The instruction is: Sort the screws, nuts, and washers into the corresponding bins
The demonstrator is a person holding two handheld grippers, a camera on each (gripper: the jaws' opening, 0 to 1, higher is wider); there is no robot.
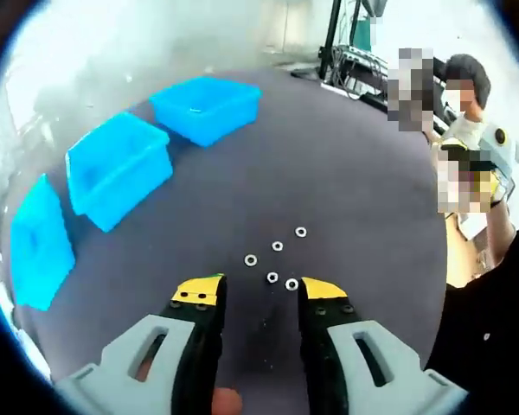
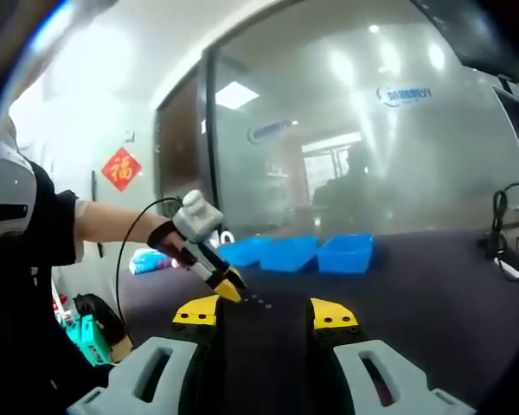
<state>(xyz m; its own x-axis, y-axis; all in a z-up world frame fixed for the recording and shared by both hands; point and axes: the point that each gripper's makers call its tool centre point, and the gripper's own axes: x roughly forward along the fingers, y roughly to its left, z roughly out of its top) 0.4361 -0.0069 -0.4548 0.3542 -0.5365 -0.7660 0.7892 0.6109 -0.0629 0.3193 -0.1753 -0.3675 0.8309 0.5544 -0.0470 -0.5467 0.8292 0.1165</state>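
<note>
Washers [image 1: 277,246]: five small metal rings, loose on the dark counter [image 1: 346,173], just beyond the left gripper [image 1: 259,290], jaws released and empty. Likely light, stiff, slippery, lying flat; pinch across the rim. Three blue bins [image 1: 121,169] far left. Right gripper [image 2: 265,313] released, aloft.

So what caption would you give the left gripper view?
Open left gripper hovers over five washers on a dark table, three blue bins beyond.
</note>
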